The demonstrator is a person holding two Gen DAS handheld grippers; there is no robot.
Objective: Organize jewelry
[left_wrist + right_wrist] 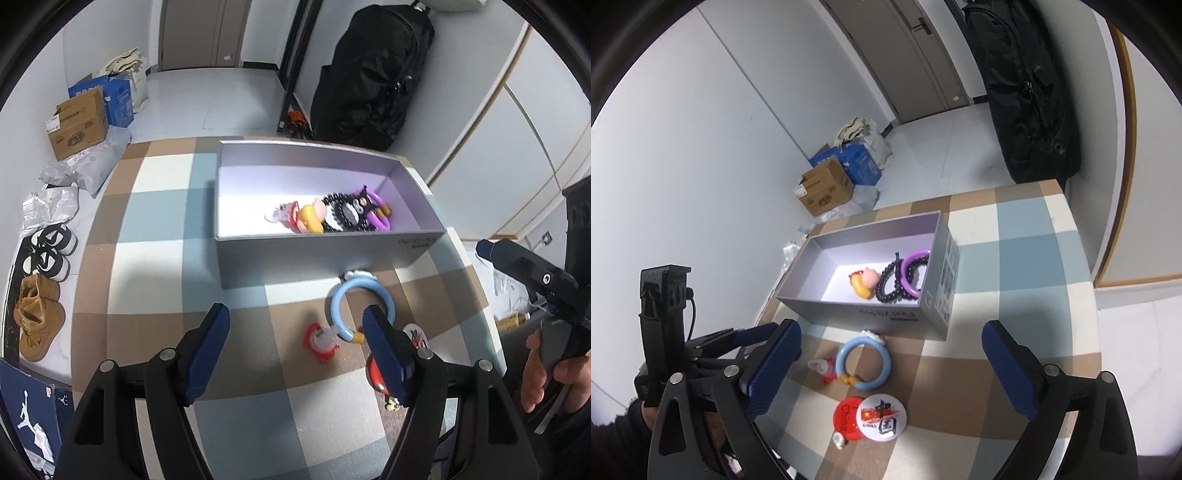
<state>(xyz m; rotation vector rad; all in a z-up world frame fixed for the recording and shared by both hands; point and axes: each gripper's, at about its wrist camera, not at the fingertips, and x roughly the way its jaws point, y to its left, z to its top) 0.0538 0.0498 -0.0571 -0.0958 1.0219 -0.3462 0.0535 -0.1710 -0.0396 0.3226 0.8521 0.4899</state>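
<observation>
A grey open box [325,254] [871,314] stands on the checked table. Inside lie a purple ring [380,218] [910,275], a black bead bracelet [345,214] [888,282] and a yellow-pink charm [312,219] [862,282]. In front of the box lie a light blue ring [341,299] [864,362], a small red charm [321,339] [827,369] and two round badges [877,417], one red, one white. My left gripper [295,354] is open and empty above the blue ring. My right gripper [890,373] is open and empty above the same items.
The table edge [85,258] drops to the floor at the left, where shoes [40,317], bags and cardboard boxes [77,123] lie. A black backpack [373,74] stands behind the table. The right gripper's body and the hand [546,354] holding it show at the right.
</observation>
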